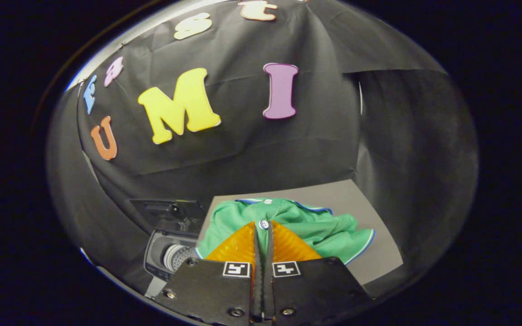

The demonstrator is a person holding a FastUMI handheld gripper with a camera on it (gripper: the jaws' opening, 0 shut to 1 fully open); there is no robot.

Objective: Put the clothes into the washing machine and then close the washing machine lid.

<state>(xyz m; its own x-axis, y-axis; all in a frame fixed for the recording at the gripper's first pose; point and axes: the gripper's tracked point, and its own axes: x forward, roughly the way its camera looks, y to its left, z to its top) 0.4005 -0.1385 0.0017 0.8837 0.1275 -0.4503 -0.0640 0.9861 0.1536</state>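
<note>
The grey worktop point(374, 253) carries the task's things and runs out ahead of the hand-held gripper point(263, 233), ending against the black cloth wall beyond; on it, just ahead of the fingers and spreading to both sides of them, lies the green garment point(320, 228), a shirt with white-and-blue edging, rumpled and flat instead of folded, its long axis lying across the line of the fingers, with what looks like the collar edge on its far side and the hem corner trailing off to the right; I judge it lies loose like this so that a pinch anywhere on the cloth can lift it; to the left of the fingers and below the worktop's edge stands the small washing machine point(170, 246), its dark lid point(170, 210) raised behind the opening and its perforated drum point(177, 258) showing, open to the gripper's side, most likely so the shirt can be dropped straight in; smallest of all, a white button point(263, 223) sits right at the tips of the orange fingers point(238, 246); the fingers stand drawn together with only a thin dark slit between them, so the gripper is closed, and the tips look to be nipping a fold of the green cloth by the button, though whether both pads truly press on it is hard to tell; the shirt is not yet in the machine and the lid is still up.
</note>
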